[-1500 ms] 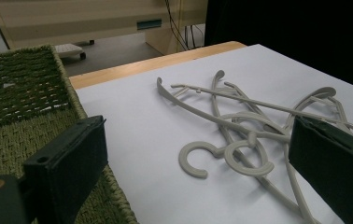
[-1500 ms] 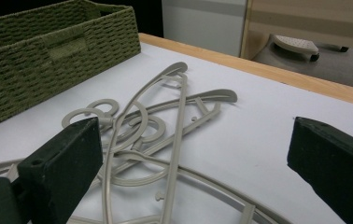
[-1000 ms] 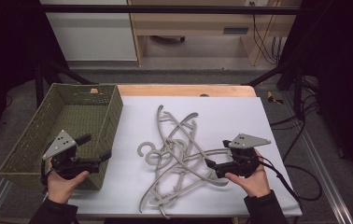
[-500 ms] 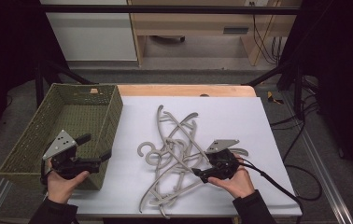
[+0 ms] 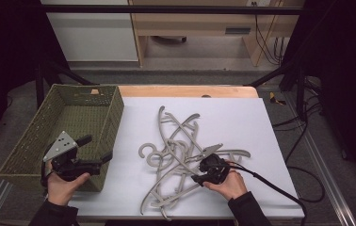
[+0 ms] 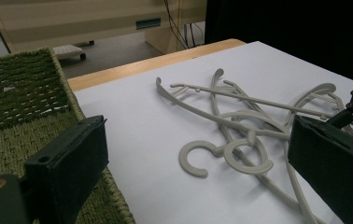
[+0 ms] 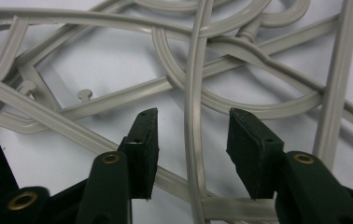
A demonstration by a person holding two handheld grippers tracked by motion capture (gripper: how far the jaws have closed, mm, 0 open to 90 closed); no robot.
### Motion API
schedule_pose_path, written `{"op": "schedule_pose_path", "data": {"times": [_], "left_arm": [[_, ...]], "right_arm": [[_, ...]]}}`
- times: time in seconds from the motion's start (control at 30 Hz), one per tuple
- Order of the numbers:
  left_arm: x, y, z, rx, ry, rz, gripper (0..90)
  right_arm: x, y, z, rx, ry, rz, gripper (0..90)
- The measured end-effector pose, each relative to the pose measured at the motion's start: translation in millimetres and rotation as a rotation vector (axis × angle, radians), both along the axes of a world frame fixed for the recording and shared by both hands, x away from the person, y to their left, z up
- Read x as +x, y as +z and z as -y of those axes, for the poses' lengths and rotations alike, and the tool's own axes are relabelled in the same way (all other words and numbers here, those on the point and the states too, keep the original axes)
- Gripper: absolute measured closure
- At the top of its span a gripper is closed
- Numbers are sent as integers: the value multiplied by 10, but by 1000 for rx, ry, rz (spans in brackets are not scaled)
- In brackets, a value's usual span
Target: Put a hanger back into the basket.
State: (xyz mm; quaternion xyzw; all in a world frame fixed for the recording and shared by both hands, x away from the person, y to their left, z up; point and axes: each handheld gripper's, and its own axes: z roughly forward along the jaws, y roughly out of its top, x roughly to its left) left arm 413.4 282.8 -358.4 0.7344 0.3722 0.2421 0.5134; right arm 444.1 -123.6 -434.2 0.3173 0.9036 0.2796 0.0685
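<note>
A tangle of several grey plastic hangers [image 5: 181,146] lies on the white table sheet [image 5: 242,117]. My right gripper [image 5: 198,172] points down into the near right of the pile. In the right gripper view its jaws [image 7: 193,116] stand on either side of one thin hanger bar [image 7: 192,135], with a gap at each pad; they have just been closing and do not press on it. My left gripper [image 5: 97,148] hovers by the near right corner of the green woven basket [image 5: 25,155], open and empty, and the left gripper view [image 6: 198,128] shows its jaws wide apart.
The basket [image 6: 20,102] takes up the table's left side. A wooden strip [image 5: 185,90] runs along the far edge. The right gripper's black cable [image 5: 270,183] trails off to the right. Bare sheet lies right of the hangers.
My right gripper has moved left and down into the hanger pile, and its jaws have narrowed around one bar. The left gripper has stayed where it was.
</note>
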Motion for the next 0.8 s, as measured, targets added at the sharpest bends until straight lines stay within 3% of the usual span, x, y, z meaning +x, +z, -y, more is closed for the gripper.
{"op": "schedule_pose_path", "data": {"times": [0.33,0.47,0.8], "left_arm": [[2,-9,14,5,-4,-3,48],[4,-11,19,8,-5,-3,49],[3,-14,32,14,-11,-3,51]], "right_arm": [[56,-122,-42,-39,20,-39,744],[70,-137,-46,-21,21,-57,807],[81,-128,-33,-5,39,-71,819]]}}
